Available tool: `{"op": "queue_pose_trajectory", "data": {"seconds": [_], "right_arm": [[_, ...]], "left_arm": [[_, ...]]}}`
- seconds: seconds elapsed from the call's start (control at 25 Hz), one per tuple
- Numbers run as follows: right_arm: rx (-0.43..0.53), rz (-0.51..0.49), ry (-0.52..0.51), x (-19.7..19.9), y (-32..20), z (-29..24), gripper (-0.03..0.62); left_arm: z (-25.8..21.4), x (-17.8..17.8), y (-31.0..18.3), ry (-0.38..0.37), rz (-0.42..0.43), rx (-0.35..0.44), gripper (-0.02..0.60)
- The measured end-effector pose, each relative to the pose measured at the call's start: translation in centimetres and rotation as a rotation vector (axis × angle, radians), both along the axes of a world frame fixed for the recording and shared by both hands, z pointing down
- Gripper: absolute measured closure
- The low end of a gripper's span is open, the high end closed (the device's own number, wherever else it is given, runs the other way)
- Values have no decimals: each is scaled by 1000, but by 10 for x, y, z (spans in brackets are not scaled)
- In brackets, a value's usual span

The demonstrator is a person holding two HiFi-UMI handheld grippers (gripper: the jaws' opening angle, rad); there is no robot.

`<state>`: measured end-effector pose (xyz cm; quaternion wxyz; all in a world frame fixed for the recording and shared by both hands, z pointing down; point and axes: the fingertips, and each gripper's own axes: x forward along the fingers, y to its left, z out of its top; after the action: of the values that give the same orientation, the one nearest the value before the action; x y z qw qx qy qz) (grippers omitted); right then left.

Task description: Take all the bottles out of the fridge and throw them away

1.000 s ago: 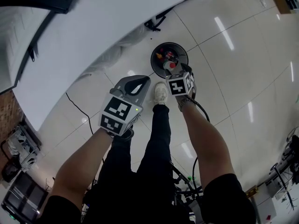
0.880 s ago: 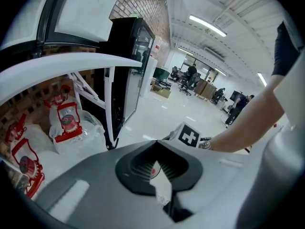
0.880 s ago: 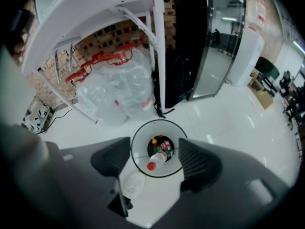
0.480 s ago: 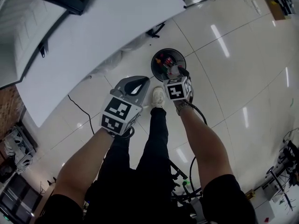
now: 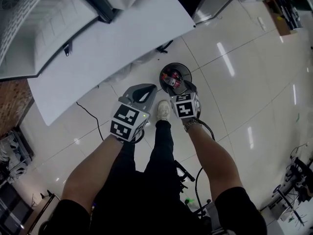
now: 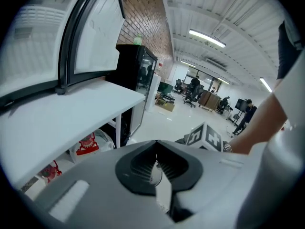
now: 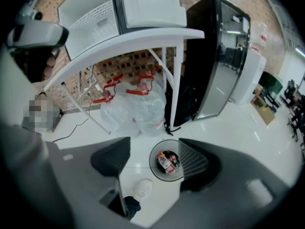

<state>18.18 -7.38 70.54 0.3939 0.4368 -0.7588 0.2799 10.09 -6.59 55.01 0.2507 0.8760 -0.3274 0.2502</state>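
A round black bin stands on the floor by the person's white shoe. Several bottles with red labels lie inside it. My right gripper hangs above the bin's near rim. In the right gripper view its jaws stand wide open and empty, and the bin shows between them. My left gripper hovers left of the bin, over the floor. In the left gripper view the left gripper is shut with nothing between its ribbed pads. The white fridge stands open on the table.
A white table reaches over the floor left of the bin. Clear plastic bags with red print lie under it. A tall black glass-door cabinet stands to the right. A black cable runs across the tiles.
The head view has swung so that more of the open white fridge shows at the top left. Both grippers stay near the bin, and the right jaws remain open.
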Motion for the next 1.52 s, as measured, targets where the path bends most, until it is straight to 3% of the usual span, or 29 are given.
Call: {"op": "queue_pose_trajectory", "data": {"seconds": [0.56, 1.16, 1.52], "right_arm": [[192, -71, -120, -69, -3, -161, 278], [430, -360, -302, -216, 3, -319, 284], [522, -462, -346, -275, 14, -384, 289]], "left_arm": [[-100, -65, 2, 47, -145, 140, 578], [-207, -203, 17, 44, -406, 350, 578], [-248, -259, 37, 52, -510, 425, 578]]}}
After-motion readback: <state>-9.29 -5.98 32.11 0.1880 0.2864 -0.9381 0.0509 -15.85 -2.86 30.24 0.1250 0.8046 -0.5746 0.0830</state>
